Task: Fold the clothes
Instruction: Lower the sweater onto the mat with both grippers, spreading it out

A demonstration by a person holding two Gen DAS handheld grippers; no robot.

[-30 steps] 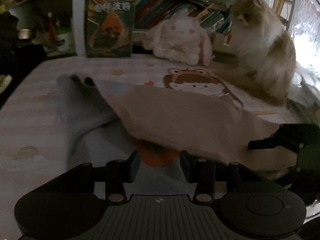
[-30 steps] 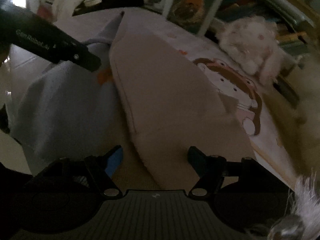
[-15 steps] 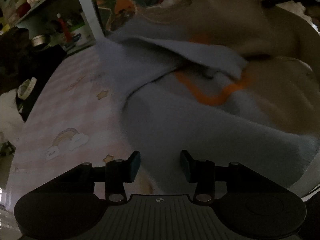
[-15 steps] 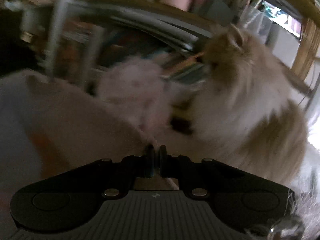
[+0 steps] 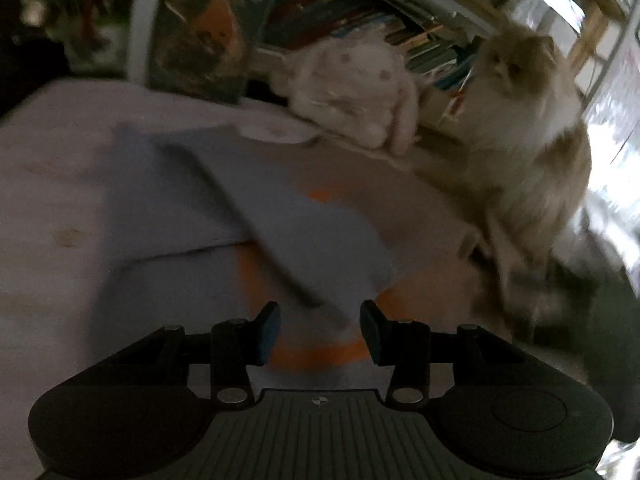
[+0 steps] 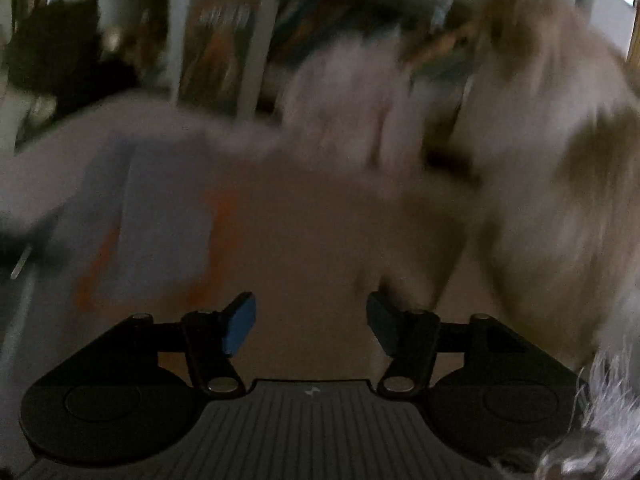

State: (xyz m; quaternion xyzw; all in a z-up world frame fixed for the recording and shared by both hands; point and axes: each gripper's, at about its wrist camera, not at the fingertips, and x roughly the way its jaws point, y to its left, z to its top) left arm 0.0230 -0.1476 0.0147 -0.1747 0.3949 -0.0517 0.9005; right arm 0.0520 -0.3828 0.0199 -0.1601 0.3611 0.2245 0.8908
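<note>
A garment in blue-grey and beige with orange trim (image 5: 304, 232) lies on the pink bed sheet (image 5: 52, 184), a blue-grey flap folded slantwise across it. My left gripper (image 5: 318, 330) hovers over its near edge, open; the flap's tip and the orange trim show in the gap, untouched by the pads. The right wrist view is heavily blurred. There my right gripper (image 6: 310, 324) is over the beige part of the garment (image 6: 304, 232); its jaws are opening and nothing is pressed between them.
A fluffy cream and tan cat (image 5: 528, 140) sits on the bed right beside the garment, close to my right gripper (image 6: 560, 160). A white plush rabbit (image 5: 352, 92) and a tall book (image 5: 204, 32) stand against the bookshelf behind.
Half a second ago the right gripper was shut with beige fabric at its tips; now its jaws stand apart. The garment, lifted and bunched then, now lies flatter. Both views have swung.
</note>
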